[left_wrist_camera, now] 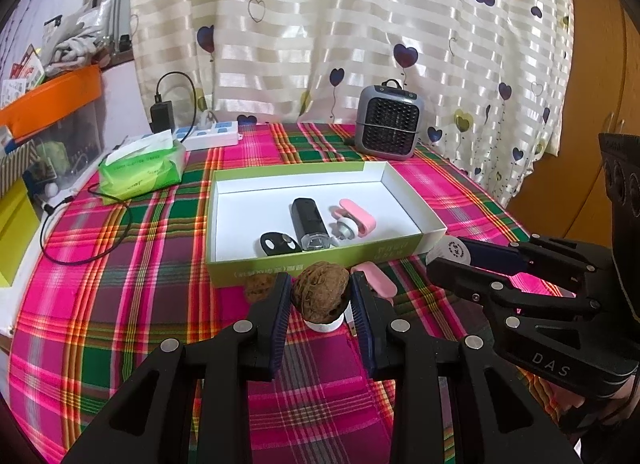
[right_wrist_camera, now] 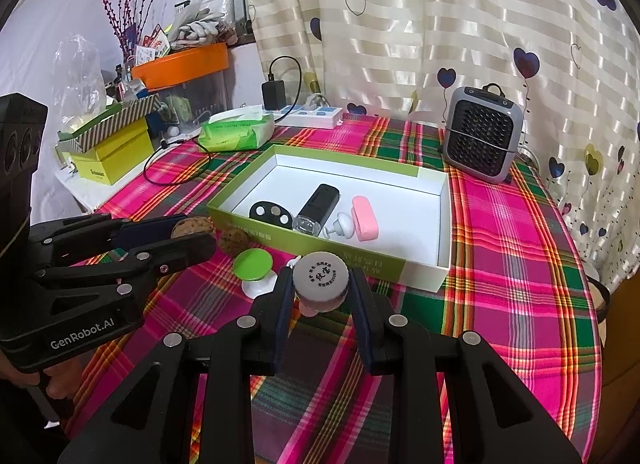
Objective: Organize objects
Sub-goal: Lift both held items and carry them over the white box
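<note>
My left gripper point(left_wrist_camera: 320, 294) is shut on a brown walnut point(left_wrist_camera: 320, 290) just above the plaid tablecloth, in front of the green and white box point(left_wrist_camera: 320, 264). My right gripper point(right_wrist_camera: 320, 284) is shut on a small bottle with a grey printed cap point(right_wrist_camera: 320, 276); it also shows in the left wrist view point(left_wrist_camera: 452, 254). The box point(right_wrist_camera: 444, 220) holds a black lighter-like device point(right_wrist_camera: 318, 206), a black key fob point(right_wrist_camera: 270, 214), a pink case point(right_wrist_camera: 364, 218) and a white hook point(right_wrist_camera: 342, 226). A second walnut point(right_wrist_camera: 232, 242) and a green-topped knob point(right_wrist_camera: 254, 268) lie before the box.
A grey mini heater point(left_wrist_camera: 388, 124) stands behind the box. A green tissue pack point(left_wrist_camera: 140, 168), a power strip point(left_wrist_camera: 208, 136) with a charger and a black cable point(left_wrist_camera: 80, 240) lie at the back left. Storage boxes point(right_wrist_camera: 112, 152) crowd the left edge.
</note>
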A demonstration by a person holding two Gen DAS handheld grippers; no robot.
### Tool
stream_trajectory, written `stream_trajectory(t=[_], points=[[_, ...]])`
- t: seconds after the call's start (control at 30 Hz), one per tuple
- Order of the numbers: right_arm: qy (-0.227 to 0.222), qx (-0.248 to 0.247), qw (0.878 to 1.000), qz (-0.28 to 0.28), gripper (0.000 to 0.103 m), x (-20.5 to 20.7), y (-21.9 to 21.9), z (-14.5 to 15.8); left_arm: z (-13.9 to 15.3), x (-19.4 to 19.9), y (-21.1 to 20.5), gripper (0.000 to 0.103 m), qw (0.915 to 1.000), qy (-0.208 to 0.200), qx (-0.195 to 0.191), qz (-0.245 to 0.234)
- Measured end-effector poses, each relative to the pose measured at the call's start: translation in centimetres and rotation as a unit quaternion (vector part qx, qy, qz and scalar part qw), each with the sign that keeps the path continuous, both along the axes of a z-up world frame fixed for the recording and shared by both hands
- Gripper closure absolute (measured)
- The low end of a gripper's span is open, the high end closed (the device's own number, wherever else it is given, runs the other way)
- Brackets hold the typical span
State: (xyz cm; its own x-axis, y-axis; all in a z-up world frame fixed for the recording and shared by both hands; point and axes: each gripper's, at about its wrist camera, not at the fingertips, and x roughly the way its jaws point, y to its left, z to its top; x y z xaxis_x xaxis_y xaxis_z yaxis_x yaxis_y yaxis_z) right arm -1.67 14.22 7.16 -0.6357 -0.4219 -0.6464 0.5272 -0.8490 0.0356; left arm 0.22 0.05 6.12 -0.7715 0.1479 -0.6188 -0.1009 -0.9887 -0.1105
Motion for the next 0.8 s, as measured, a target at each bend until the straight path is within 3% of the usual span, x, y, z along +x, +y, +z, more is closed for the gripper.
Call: stream_trajectory(t=[0.8], points=[[0.0, 0.0, 1.0, -0.006, 0.074, -3.2, -0.2, 0.5, 1.6, -3.0, 0.9, 0.075, 0.9998, 0.012, -0.014, -0.008]])
